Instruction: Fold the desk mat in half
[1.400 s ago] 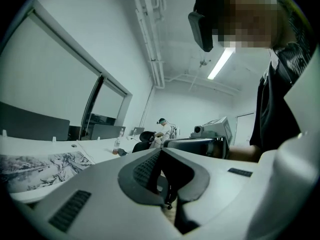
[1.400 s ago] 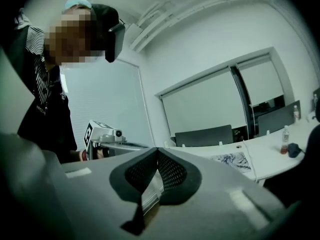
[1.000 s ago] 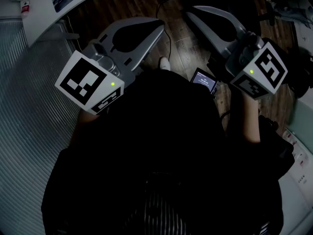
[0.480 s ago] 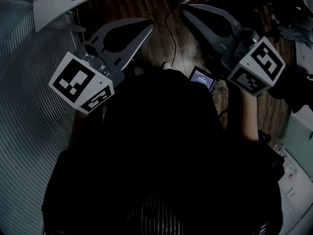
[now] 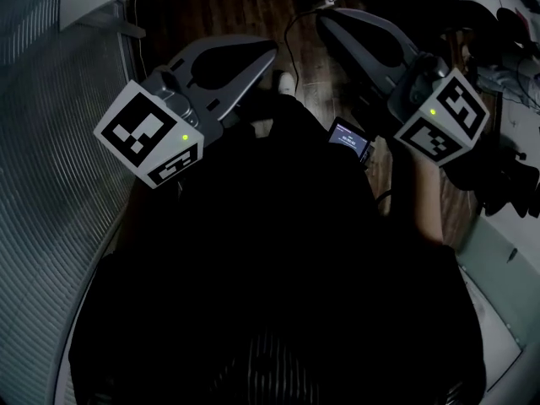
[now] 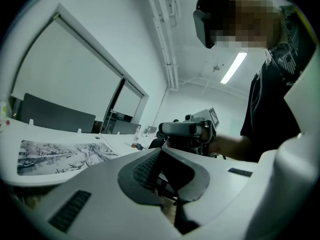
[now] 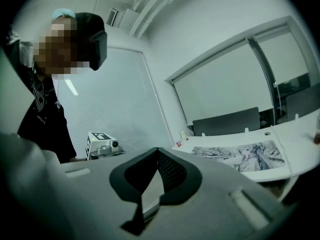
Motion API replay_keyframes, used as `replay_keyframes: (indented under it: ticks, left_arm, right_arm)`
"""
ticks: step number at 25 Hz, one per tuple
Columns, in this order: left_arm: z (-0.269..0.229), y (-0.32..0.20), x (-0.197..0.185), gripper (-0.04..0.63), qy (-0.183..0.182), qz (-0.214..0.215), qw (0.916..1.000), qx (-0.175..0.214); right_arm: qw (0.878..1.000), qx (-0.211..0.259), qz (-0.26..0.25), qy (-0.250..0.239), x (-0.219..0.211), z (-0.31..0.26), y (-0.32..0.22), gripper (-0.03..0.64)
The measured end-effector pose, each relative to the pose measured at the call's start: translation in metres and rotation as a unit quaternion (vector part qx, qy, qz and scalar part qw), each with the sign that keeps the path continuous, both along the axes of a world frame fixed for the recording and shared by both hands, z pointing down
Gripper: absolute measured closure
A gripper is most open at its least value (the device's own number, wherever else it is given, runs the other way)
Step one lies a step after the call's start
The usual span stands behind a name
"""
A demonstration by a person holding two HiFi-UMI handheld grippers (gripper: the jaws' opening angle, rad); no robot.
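The desk mat (image 6: 65, 156), printed with a grey ink landscape, lies flat and unfolded on the white desk (image 6: 30, 134). It also shows in the right gripper view as the desk mat (image 7: 240, 156). Neither gripper touches it. In the head view my left gripper (image 5: 272, 51) and right gripper (image 5: 323, 19) hang in front of my dark clothing, over the wood floor, tips pointing toward each other. The left gripper (image 6: 161, 150) has its jaws shut with nothing between them. The right gripper (image 7: 158, 149) is likewise shut and empty. Each gripper view shows the other gripper across from it.
A small lit screen (image 5: 350, 139) hangs at my waist. A cable (image 5: 291, 32) runs over the wood floor (image 5: 312, 70). Window blinds (image 5: 51, 142) fill the left. Dark chair backs (image 7: 227, 121) stand behind the desk. A white table (image 5: 506, 260) with dark items stands at the right.
Both grippers stay shut and empty in nearly the same pose. The head view has drifted, so less of the white desk shows at the top left.
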State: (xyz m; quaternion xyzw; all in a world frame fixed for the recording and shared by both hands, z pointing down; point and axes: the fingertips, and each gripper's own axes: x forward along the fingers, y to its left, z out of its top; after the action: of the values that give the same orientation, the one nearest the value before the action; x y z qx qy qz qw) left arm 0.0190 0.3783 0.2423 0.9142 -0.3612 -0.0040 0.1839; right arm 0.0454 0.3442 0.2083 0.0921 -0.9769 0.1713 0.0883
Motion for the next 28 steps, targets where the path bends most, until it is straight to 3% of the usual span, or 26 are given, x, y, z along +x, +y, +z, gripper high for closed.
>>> replay_keyframes:
  ticks: [5,9,16,19,23,28]
  left_arm:
    - [0.002,-0.008,0.003,0.588,-0.010,-0.043,0.9990,0.008]
    - [-0.016,-0.069,0.021,0.588,0.008,-0.071,0.9975,0.002]
    - [-0.031,-0.147,0.090,0.588,-0.017,-0.054,0.9983,0.011]
    - [-0.038,-0.191,0.113,0.588,-0.018,-0.066,0.9976,-0.010]
    - [0.004,-0.220,0.126,0.588,-0.033,-0.104,0.9919,-0.064]
    - [0.019,-0.231,0.135,0.588,-0.039,-0.106,0.9918,-0.060]
  right_arm:
    - [0.999,0.016,-0.041,-0.019,0.014,0.008,0.003,0.612]
    - [0.999,0.006,-0.034,-0.029,0.046,0.002,-0.060,0.612]
    - [0.997,-0.002,-0.029,-0.065,0.104,-0.012,-0.153,0.612]
    - [0.996,-0.011,-0.037,-0.074,0.127,-0.019,-0.194,0.612]
    - [0.997,-0.021,-0.027,-0.068,0.159,0.009,-0.224,0.612]
    - [0.996,-0.028,-0.009,-0.079,0.177,0.029,-0.240,0.612]
